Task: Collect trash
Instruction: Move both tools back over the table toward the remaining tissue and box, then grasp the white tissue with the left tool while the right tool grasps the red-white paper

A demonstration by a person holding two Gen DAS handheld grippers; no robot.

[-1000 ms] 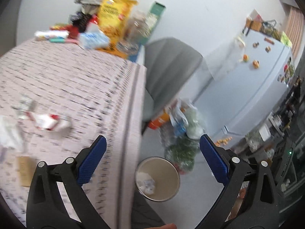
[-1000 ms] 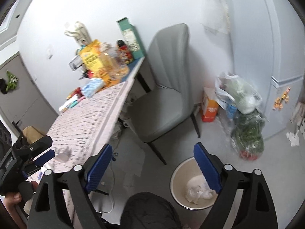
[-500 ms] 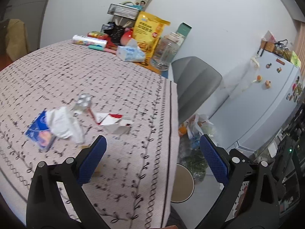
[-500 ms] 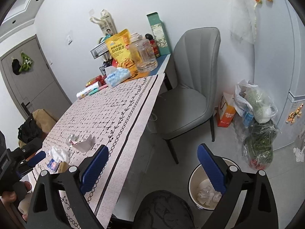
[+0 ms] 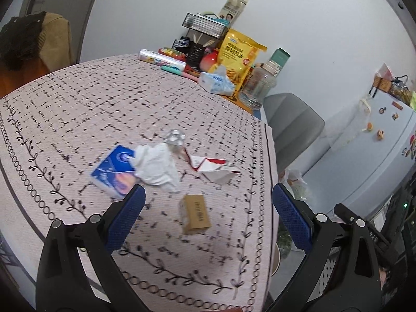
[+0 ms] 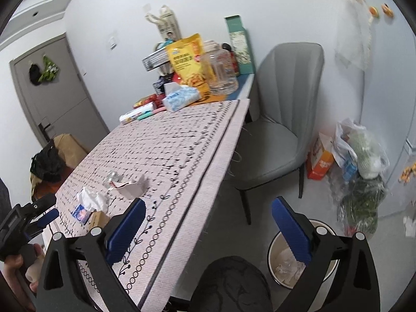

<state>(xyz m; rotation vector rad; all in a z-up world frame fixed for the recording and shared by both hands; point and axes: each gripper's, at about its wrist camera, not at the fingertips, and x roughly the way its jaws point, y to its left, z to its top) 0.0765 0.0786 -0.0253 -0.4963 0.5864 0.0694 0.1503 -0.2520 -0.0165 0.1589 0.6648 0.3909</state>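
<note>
The left claw (image 5: 208,208), wide and empty, has swung from the bin (image 6: 303,260) to the small brown box (image 5: 195,213) at centre frame on the desk (image 5: 78,98), while the right claw (image 6: 208,223) is opening, empty.

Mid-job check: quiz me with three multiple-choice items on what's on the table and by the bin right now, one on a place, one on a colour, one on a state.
1. Where does the bin stand?
A. on the table
B. on the floor beside the table
C. on the chair

2. What colour is the flat packet partly under the tissue?
A. blue
B. green
C. yellow

3. How is the left gripper?
A. shut on the tissue
B. shut on the small box
C. open, holding nothing

Answers:
1. B, it sits on the floor past the table edge, near the chair.
2. A, its face is blue.
3. C, its jaws stand wide above the small box, nothing between the pads.
</note>
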